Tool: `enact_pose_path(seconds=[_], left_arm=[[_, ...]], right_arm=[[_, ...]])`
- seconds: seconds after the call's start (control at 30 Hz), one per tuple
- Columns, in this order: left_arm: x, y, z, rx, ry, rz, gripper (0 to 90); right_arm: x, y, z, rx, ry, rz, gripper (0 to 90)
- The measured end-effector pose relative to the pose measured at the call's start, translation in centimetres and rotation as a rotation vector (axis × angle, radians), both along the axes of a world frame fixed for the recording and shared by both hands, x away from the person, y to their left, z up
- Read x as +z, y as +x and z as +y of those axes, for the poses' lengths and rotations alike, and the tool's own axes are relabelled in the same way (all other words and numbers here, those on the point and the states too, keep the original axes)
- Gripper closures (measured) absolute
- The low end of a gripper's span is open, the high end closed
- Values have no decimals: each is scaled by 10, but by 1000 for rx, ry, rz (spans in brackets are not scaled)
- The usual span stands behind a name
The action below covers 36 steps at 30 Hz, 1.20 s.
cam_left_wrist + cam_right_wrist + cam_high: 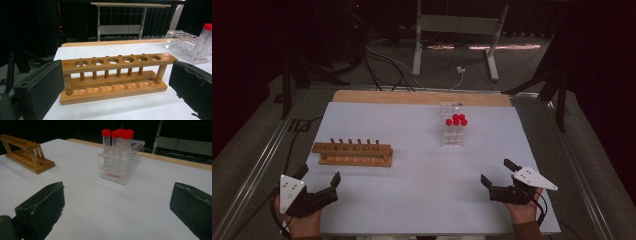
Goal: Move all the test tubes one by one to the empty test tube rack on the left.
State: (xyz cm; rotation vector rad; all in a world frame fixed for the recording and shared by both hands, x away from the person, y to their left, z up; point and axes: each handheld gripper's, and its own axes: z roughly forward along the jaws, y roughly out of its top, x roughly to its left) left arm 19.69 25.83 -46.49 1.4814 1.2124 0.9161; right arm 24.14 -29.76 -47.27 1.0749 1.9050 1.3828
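- My left gripper (318, 176) sits at the near left corner of the sheet with its jaws spread wide; nothing is between them and they touch nothing.
- In the left gripper view the two black pads frame the wooden rack (113, 75), which stands just ahead of them on the sheet, apart from both pads.
- My right gripper (497, 172) sits near the sheet's near right edge, jaws spread just as wide and empty, with bare sheet between the pads.
- Each gripper is held in a hand coming in from the bottom of the high view, and each carries a grey three-cornered plate on top.
- The wooden rack lies on the left half of the sheet, its long side facing me; I see six holes in the top bar and matching dimples in the base, all without tubes.
- The clear rack (451, 125) stands on the far right part of the sheet, well ahead of my right gripper and well apart from the wooden rack.
- The red-capped tubes (117, 147) stand upright in the clear rack, bunched at one end; I count four or five, but cannot tell exactly.
- The white sheet (422, 165) covers a wooden table (412, 97), whose bare edge shows along the far side.
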Motion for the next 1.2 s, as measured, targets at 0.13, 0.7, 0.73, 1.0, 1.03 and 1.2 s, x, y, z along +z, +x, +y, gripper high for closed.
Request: enact_pose_path(seconds=[0.13, 0.7, 0.73, 1.0, 1.03, 1.2], left_arm=[[0, 0, -2, 1, 4, -3, 7], [-4, 0, -7, -7, 10, 5, 7], [-4, 0, -7, -7, 10, 5, 7], [-5, 1, -7, -3, 5, 2, 7], [-5, 1, -7, -2, 4, 3, 7], [-6, 2, -5, 4, -21, 9, 7]], right_arm=[[2, 0, -1, 7, 7, 0, 0], [36, 27, 10, 48, 26, -35, 0], [36, 27, 10, 48, 26, -35, 0], [49, 61, 23, 44, 54, -41, 46], [49, 61, 23, 44, 54, -41, 46], [51, 84, 29, 33, 72, -32, 88]])
